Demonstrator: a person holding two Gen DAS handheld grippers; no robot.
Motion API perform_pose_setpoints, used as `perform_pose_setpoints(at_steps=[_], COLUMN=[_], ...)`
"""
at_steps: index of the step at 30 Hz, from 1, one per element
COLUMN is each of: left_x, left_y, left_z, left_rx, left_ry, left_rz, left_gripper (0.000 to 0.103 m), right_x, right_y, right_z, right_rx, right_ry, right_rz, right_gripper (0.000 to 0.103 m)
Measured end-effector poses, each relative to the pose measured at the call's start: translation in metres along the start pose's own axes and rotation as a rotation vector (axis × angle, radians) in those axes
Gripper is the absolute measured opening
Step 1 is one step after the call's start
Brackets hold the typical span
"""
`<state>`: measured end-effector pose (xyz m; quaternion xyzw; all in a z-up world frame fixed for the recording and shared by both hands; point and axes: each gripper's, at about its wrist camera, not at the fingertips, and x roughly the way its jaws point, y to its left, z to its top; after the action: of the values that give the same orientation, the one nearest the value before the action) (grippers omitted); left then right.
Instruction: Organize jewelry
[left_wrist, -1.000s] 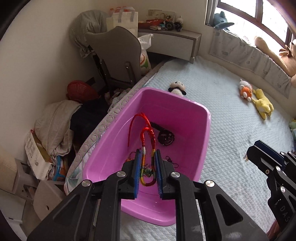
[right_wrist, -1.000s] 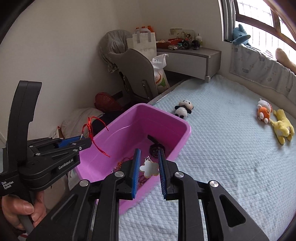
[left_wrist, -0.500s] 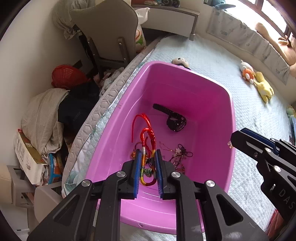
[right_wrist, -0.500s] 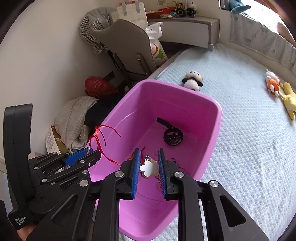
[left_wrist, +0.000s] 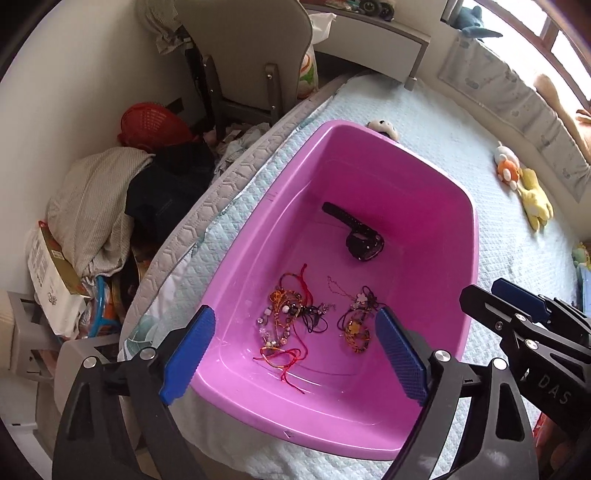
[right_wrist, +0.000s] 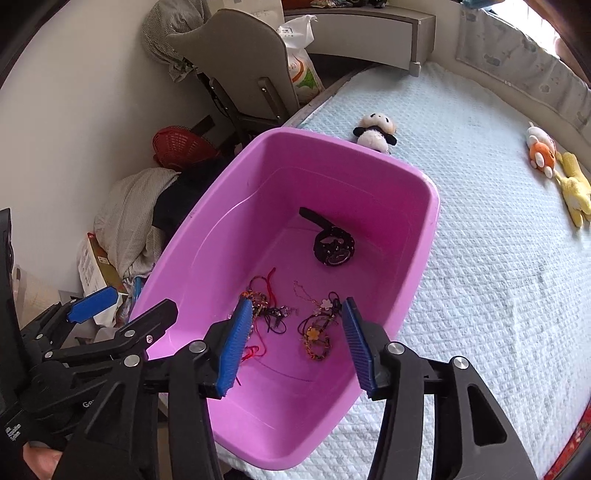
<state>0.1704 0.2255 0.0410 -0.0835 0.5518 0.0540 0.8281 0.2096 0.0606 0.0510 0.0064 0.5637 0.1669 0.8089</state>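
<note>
Both your left hand-held gripper (left_wrist: 293, 354) and right hand-held gripper (right_wrist: 297, 345) gape wide, holding nothing, above the pink tub (left_wrist: 474, 236) on the bed (right_wrist: 498, 258). Bracelets (left_wrist: 288, 325) and watch (left_wrist: 364, 240) lie inside; little seems left to do.

White raised letters "DAS" stand on the black plastic body of the right hand-held gripper (left_wrist: 524, 317) — seen from the left wrist. On the black left hand-held gripper (right_wrist: 122, 310), from the right wrist, only "Ge" shows — the rest is hidden.
</note>
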Motion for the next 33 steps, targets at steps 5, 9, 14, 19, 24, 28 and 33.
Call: perform_pose_setpoints(at_steps=[5, 9, 14, 19, 24, 28, 33], left_x=[-0.006, -0.009, -0.011, -0.015, -0.017, -0.018, -0.018], left_y=[-0.005, -0.011, -0.016, -0.013, -0.013, -0.012, -0.013], left_z=[-0.003, -0.002, -0.002, 0.000, -0.001, -0.001, -0.003], left_rx=[0.003, -0.002, 0.007, -0.017, -0.020, -0.023, -0.017], left_ry=[0.023, 0.032, 0.030, 0.027, 0.031, 0.035, 0.038], left_rz=[0.003, 0.000, 0.019, 0.038, 0.045, 0.049, 0.054], left_gripper=[0.089, 0.091, 0.093, 0.094, 0.094, 0.094, 0.094], right_x=[-0.008, -0.014, -0.020, -0.022, -0.025, -0.026, -0.026], right_y=[-0.006, -0.010, -0.014, -0.014, -0.013, -0.013, -0.012], right_z=[-0.004, -0.005, -0.006, -0.006, -0.008, -0.008, -0.007], right_rx=[0.028, 0.048, 0.056, 0.052, 0.045, 0.042, 0.041], right_ry=[0.027, 0.042, 0.045, 0.066, 0.074, 0.077, 0.084], right_rz=[-0.003, -0.001, -0.008, -0.014, -0.018, -0.023, -0.024], right_gripper=[0.053, 0.057, 0.059, 0.059, 0.059, 0.059, 0.059])
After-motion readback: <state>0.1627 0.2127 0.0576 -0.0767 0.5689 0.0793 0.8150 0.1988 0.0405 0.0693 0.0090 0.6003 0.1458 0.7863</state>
